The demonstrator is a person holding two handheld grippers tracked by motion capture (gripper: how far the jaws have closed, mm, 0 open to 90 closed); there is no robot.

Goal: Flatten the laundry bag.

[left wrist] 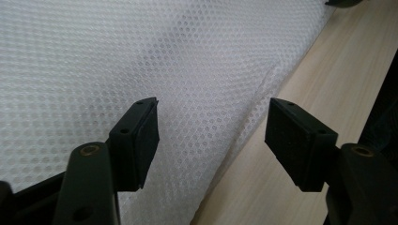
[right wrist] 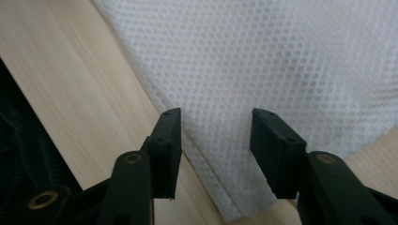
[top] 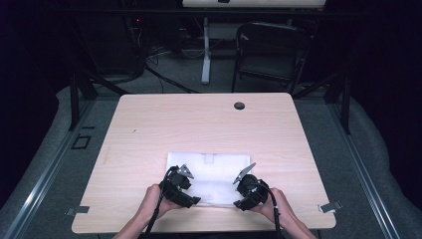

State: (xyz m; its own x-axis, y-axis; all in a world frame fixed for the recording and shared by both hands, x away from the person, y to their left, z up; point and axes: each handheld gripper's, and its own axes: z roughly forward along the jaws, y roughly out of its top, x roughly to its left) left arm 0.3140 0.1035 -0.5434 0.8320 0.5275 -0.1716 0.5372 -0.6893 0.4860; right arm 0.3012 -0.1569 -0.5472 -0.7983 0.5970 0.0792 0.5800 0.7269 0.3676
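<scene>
white mesh: fabric sheet (top: 211, 177) flat on table (top: 149, 129), near the front edge
left gripper (left wrist: 211, 136): jaws apart, straddling the sheet's near hem, no grip
right gripper (right wrist: 216, 145): jaws apart over the sheet's corner, pads clear of it
hands: both low at the front edge

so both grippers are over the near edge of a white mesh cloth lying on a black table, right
Not quite: the table is light wood, not black, as the high view shows. The rest holds: the left gripper and right gripper are over the near edge of the white mesh cloth.
</scene>
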